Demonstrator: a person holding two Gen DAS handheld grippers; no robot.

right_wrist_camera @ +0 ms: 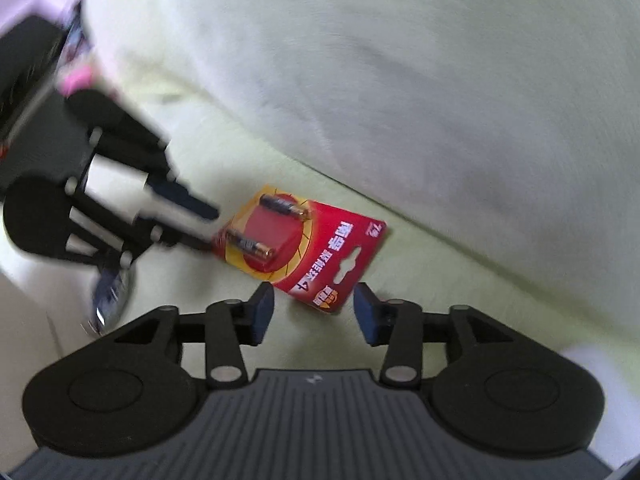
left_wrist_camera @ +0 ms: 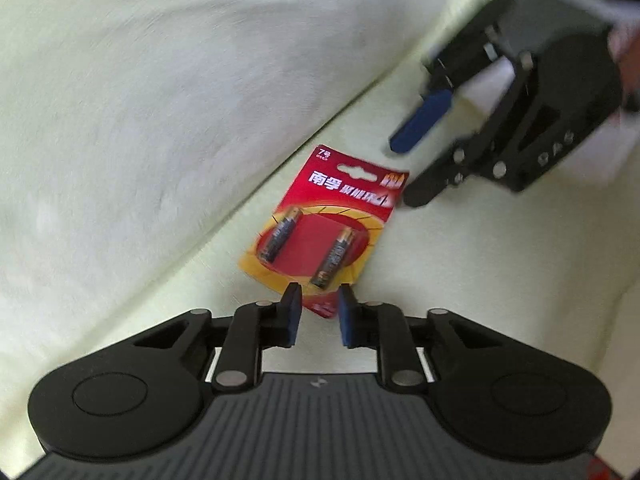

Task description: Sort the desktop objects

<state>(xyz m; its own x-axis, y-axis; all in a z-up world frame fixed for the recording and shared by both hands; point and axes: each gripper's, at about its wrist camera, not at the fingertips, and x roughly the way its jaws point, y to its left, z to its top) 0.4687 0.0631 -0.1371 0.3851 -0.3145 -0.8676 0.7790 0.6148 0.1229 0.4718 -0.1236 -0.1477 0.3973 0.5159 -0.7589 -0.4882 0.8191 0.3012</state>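
Pale cloth bears battery card [left_wrist_camera: 328, 224] between left tongs [left_wrist_camera: 319, 316].

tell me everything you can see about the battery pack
The battery pack is a flat red and yellow card with white printed characters, a hang slot near its top and two small batteries under a clear blister. It lies flat on pale cloth. The left gripper straddles its bottom edge; the right gripper frames its top corner.

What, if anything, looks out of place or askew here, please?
The battery pack lies askew on the pale cloth, against a fold. Both the left gripper and the right gripper are open around its ends. Nothing looks damaged.
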